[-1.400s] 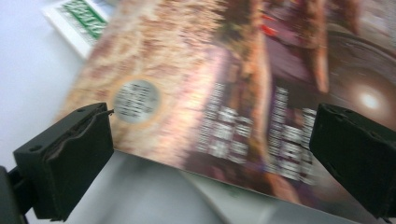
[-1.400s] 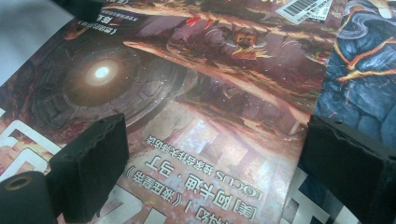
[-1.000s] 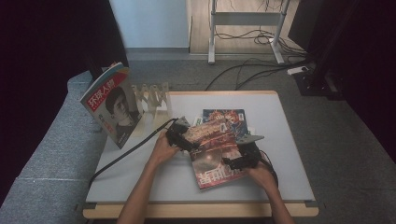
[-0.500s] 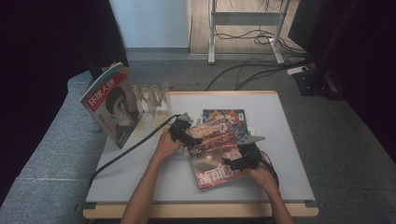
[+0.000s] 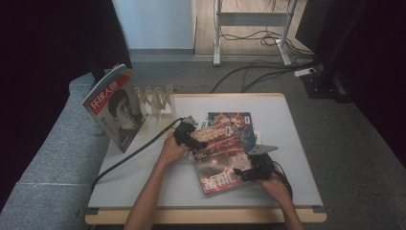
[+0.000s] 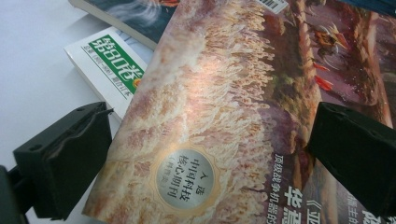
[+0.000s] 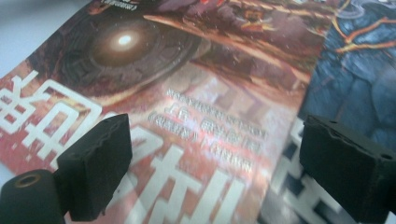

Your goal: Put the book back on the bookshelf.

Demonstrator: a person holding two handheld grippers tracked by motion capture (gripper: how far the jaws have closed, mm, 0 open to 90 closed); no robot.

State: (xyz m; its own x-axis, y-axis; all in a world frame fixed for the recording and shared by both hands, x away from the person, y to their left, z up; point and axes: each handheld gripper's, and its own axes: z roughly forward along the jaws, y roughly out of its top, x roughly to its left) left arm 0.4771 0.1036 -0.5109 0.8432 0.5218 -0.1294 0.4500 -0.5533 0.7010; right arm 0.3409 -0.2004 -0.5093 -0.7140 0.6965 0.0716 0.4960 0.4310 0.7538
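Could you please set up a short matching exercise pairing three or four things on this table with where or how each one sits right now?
Things:
1. red magazine
2. portrait magazine
3. blue magazine
4. white booklet

Places:
A. propped upright at the table's left edge
B. partly under the red magazine, green title showing
C. top of the pile, between both grippers
D. flat, beyond the red magazine, partly covered

Pairs: 1-C, 2-A, 3-D, 4-B

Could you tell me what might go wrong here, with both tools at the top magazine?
The left tool and right tool both stand open over the glossy top magazine, so a jaw may skid on its cover. It lies skewed on the blue magazine and a white book; lifting it may drag those along.
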